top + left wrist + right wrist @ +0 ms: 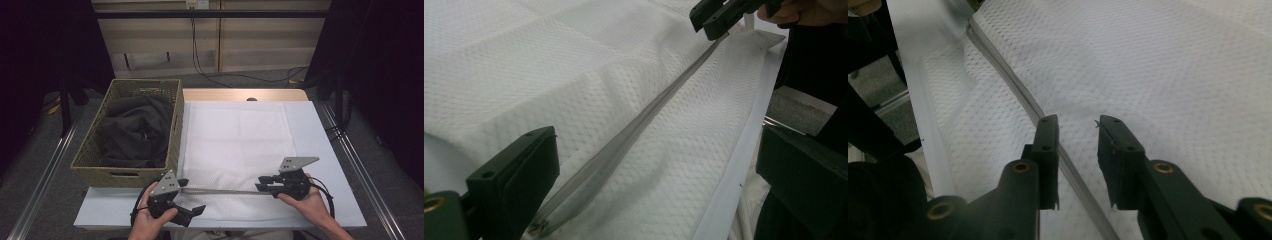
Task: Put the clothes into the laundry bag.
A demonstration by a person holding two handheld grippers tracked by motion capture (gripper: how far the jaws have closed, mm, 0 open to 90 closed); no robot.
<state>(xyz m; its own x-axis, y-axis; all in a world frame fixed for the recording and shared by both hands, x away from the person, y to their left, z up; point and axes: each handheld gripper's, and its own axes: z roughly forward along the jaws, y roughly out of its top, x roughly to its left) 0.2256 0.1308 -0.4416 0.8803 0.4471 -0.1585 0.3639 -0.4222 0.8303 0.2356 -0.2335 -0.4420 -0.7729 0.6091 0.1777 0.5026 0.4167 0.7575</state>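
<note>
A white mesh cloth [235, 135] lies flat on the table. A grey raised fold [220, 191] runs along its near edge between both grippers. My left gripper [194, 196] sits at the fold's left end, jaws wide apart, with the fold's end [541, 225] beside its left jaw. In its own view the left gripper [656, 150] holds nothing. My right gripper [259, 183] is at the fold's right end. In the right gripper view it [1078, 125] stands slightly open above the fold [1013, 85], which passes under its left jaw. The left gripper view shows the right gripper [711, 22] farther off.
A woven basket [177, 130] holding dark clothing [132, 130] stands at the table's left, against the cloth's edge. The white tabletop [320, 150] shows to the right of the cloth. Metal rails run along both sides of the table.
</note>
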